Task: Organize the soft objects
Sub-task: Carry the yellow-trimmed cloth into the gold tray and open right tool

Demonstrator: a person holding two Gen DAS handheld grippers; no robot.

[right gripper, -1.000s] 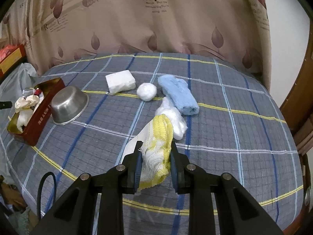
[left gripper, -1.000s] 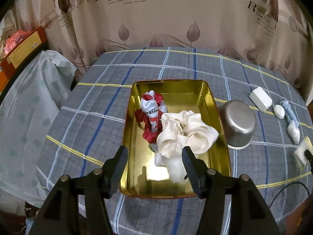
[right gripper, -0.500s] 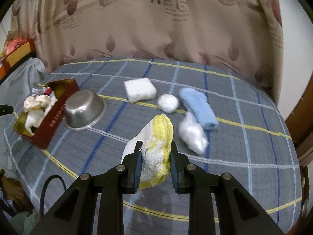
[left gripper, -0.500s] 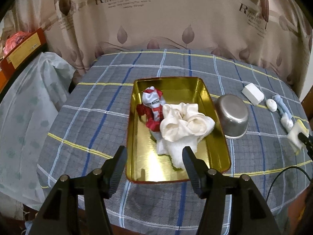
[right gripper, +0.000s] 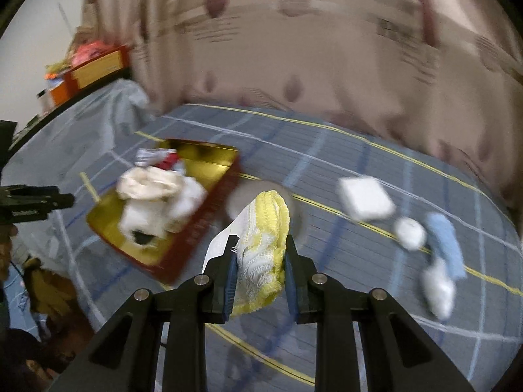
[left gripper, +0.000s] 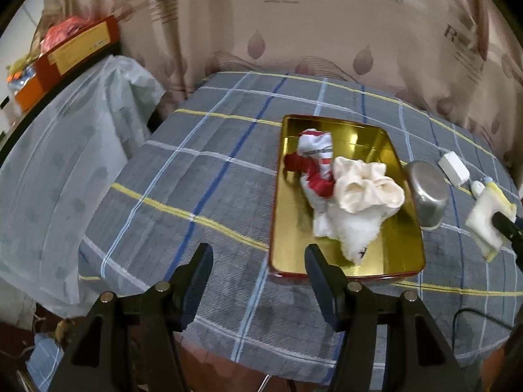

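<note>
A gold tray (left gripper: 346, 266) (right gripper: 215, 158) with red outer walls sits on the checked tablecloth. In it lie a red and white cloth (left gripper: 315, 160) and a cream cloth (left gripper: 362, 192) (right gripper: 153, 186). My right gripper (right gripper: 260, 243) is shut on a yellow and white knitted cloth (right gripper: 264, 241) (left gripper: 487, 219), held above the table just right of the tray. My left gripper (left gripper: 258, 261) stands open and empty over the cloth at the tray's near left corner. A white block (right gripper: 364, 197), a white ball (right gripper: 410, 233), a blue cloth (right gripper: 444, 245) and a white wad (right gripper: 438, 289) lie to the right.
An upturned steel bowl (left gripper: 426, 192) stands beside the tray's right wall; in the right wrist view the held cloth mostly hides it. A curtain (left gripper: 294, 32) hangs behind the table. A plastic-covered surface (left gripper: 59, 163) with an orange box (left gripper: 65, 55) lies to the left.
My right gripper has carried the yellow cloth leftward, from beside the blue cloth to beside the tray. My left gripper has drifted left, off the tray's front.
</note>
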